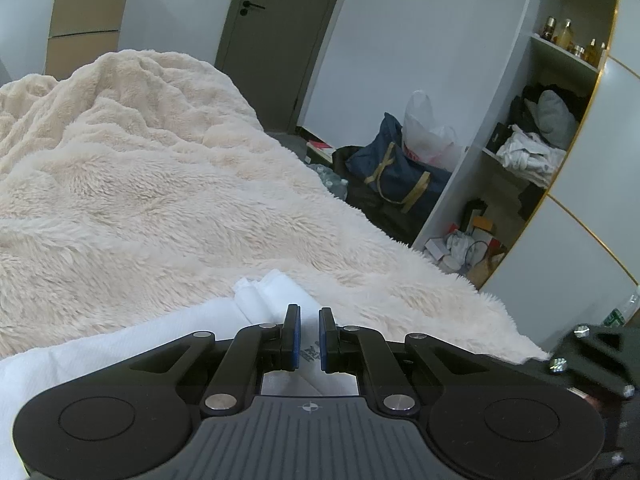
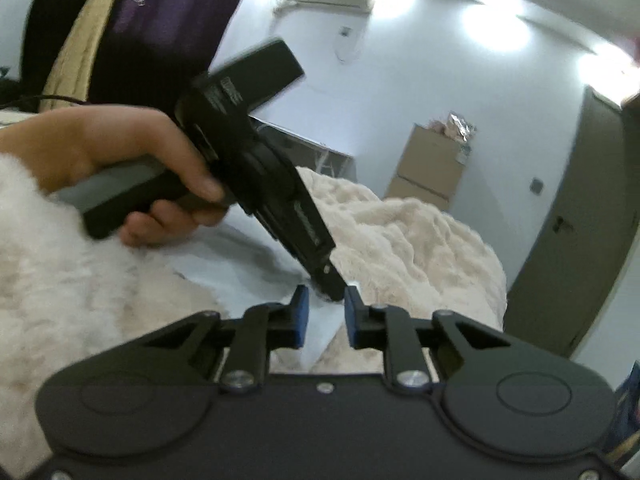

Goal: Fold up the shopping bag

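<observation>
My left fingers (image 1: 309, 322) are pinched on the white shopping bag (image 1: 120, 344), which lies low in the frame on the fluffy blanket (image 1: 160, 184). My right fingers (image 2: 325, 312) stand apart over the bag's edge, gripping nothing.

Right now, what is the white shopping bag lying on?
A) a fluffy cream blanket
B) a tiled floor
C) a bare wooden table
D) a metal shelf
A: the white shopping bag is spread flat on the fluffy cream blanket, which shows around it in both wrist views.
</observation>
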`<state>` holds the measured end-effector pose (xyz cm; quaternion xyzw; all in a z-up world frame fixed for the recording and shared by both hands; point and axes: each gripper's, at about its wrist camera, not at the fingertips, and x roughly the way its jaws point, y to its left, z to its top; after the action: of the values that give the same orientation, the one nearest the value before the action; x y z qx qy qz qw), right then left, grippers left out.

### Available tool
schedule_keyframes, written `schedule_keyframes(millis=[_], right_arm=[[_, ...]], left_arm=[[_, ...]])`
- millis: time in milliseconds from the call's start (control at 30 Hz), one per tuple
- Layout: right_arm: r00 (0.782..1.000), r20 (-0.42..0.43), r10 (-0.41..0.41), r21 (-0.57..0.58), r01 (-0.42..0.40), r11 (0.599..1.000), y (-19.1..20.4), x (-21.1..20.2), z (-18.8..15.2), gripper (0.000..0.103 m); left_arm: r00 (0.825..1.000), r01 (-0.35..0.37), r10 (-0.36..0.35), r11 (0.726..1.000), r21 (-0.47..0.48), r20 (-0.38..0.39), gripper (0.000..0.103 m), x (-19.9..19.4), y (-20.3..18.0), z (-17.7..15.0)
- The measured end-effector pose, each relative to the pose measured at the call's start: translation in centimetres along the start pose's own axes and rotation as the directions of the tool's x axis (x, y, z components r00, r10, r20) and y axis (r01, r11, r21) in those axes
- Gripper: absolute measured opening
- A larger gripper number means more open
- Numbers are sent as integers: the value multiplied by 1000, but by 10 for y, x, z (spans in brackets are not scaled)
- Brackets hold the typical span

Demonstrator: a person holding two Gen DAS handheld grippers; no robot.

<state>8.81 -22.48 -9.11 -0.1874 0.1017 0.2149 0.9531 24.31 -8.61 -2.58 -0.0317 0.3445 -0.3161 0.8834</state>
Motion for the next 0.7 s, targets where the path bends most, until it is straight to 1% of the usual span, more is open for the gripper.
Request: schedule_keyframes(millis=[67,167,333,433,500,600,700], right_arm=[[998,-55,33,-24,-34,999,5,6,-5,13],[993,-109,54,-37,-59,998,6,8,-9,13],[990,-121,68,-47,-74,996,9,6,-13,12],[990,-123,72,-44,-78,996,10,6,-15,12],[990,-124,73,-42,-79,996,10,5,-15,12],[989,-125,75,-35,-80,996,11,4,-15,13],[988,-123,90,6,-90,996,5,4,-14,17]], left_arm=[[1000,2,-2,1000,-3,2,7,0,0,0],[1000,5,-5,1000,-4,9,7,-1,0,0],[997,36,-36,999,-8,63,7,-20,-4,5],[997,15,-18,999,43,79,7,-32,-13,4],[998,1,-5,998,69,65,7,-33,-18,2],[1000,-30,29,994,103,4,7,-20,-21,-5],[999,-40,43,994,100,-31,7,-7,-20,-9]])
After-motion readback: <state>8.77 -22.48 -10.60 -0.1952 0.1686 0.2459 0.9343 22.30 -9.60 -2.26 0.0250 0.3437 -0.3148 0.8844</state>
